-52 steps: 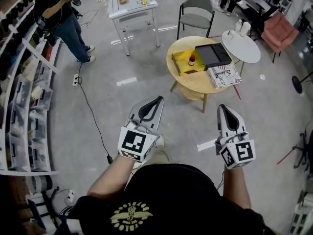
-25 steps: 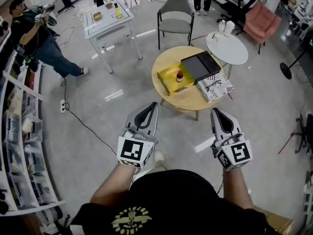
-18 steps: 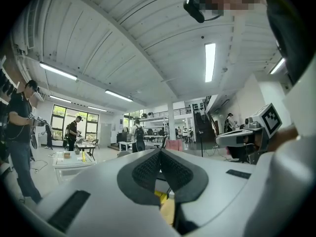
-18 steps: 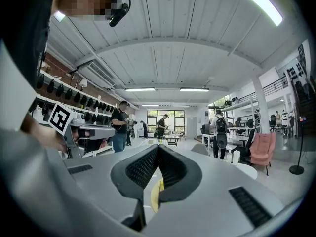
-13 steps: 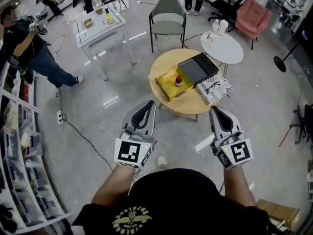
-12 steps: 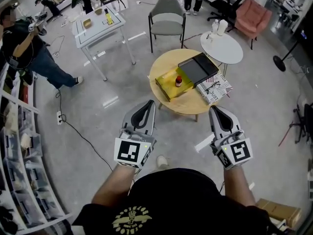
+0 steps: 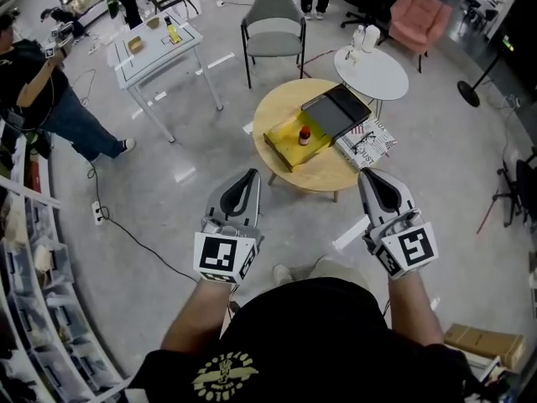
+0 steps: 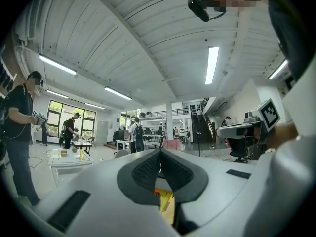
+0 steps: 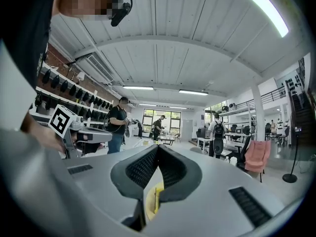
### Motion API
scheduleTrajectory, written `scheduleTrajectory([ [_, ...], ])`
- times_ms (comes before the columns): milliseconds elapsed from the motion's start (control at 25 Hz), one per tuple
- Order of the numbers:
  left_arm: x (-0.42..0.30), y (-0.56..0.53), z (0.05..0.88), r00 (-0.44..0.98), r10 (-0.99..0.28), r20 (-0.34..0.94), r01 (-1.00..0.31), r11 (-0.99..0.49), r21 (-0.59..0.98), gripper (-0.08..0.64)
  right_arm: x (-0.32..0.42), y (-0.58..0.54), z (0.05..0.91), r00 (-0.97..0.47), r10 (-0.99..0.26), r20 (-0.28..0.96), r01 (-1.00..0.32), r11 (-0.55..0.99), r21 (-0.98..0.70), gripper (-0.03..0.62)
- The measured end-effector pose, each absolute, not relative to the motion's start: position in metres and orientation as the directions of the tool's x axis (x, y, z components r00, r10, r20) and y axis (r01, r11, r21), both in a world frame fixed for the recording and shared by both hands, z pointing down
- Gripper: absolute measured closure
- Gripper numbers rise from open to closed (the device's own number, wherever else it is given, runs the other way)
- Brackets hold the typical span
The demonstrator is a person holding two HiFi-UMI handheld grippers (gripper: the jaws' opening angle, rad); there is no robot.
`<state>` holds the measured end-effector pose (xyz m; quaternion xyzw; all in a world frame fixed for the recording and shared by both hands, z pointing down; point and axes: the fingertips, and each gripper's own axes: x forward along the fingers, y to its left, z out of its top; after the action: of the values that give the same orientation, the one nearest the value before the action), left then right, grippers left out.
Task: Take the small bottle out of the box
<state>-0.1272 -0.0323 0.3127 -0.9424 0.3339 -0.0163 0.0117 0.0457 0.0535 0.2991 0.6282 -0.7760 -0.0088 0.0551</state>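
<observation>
Progress: nothing of the task is done yet. You stand short of the table, so the approach, the reach, the grasp and the lift all appear to remain.
Bottle: small, red-capped, upright inside the box, just above frame centre.
Box: yellow, open-topped, on the left part of the round table.
Left gripper: lower centre-left of the frame. Its jaws are closed tip to tip and hold nothing.
Right gripper: lower centre-right. Its jaws are likewise pressed together and empty, well apart from the box.
Next need: by judgement, you must part one pair of jaws before closing it on the bottle.
Table: round, pale wood. It also bears a black tray just beside the box on its right and a newspaper at the right edge.
Floor: grey and glossy, with a black cable trailing across the left.
Room: large open workshop. A grey chair stands above the table and a white side table at upper right, with a pink armchair beyond it. A white square table is at upper left, a person at the left edge, and shelving runs down the left side.
</observation>
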Motion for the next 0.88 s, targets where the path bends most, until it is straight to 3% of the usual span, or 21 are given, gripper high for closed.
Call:
scheduleTrajectory([
  [880, -0.137, -0.069, 0.315, 0.742, -0.670, 0.031, -0.669, -0.743, -0.038, 0.545, 0.039, 0.002, 0.305, -0.265, -0.961, 0.077, -0.959, 0.272, 0.084, 0.578],
])
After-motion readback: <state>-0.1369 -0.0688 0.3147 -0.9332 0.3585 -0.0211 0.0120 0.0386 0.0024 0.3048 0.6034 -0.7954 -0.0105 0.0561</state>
